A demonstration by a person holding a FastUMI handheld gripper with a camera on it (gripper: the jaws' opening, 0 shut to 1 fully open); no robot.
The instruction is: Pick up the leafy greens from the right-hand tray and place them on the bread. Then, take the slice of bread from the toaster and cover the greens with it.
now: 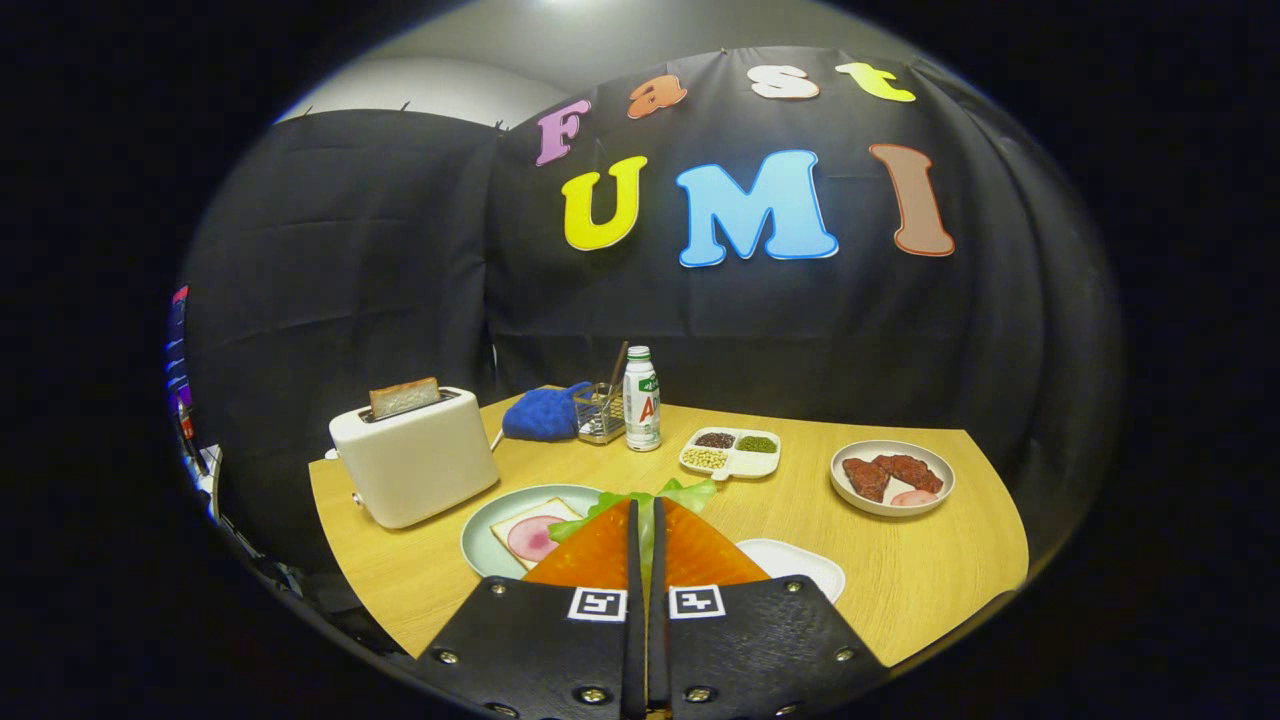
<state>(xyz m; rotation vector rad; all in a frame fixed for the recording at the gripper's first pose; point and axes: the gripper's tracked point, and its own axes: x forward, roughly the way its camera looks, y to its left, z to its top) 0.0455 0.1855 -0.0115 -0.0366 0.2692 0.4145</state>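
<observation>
The leafy greens (655, 497) are being pinched in the claw (645, 525), whose fingers are pressed together on them with only a thin strip of leaf showing in the slit and a ruffled edge sticking out past the tips. The claw is hanging above the bench (900, 590), between the pale green plate (490, 530) and the white tray (800, 565) near the front edge; how high above it cannot be judged.

The slice of bread (535, 533) is lying on the green plate, topped with a round of ham (532, 538), just to the left of the claw's tips. Judged from this, the greens are lifted and the carry to the bread is in hand; placing is not yet done.

To do this step well, the claw needs moving left until the leaf hangs over the middle of the ham, then lowering until the leaf is resting on it before the fingers are spread. Releasing from height risks the light leaf drifting off onto the plate or bench.

The toaster (415, 465) is standing at the left edge of the bench, with the second slice (404, 397) sticking up from its slot, untouched. Beyond, toward the back edge, are a blue cloth (545, 413), a wire holder (600, 412), a bottle (641, 400) and a divided dish of beans (730, 452); a plate of meat (892, 477) is sitting toward the right edge.
</observation>
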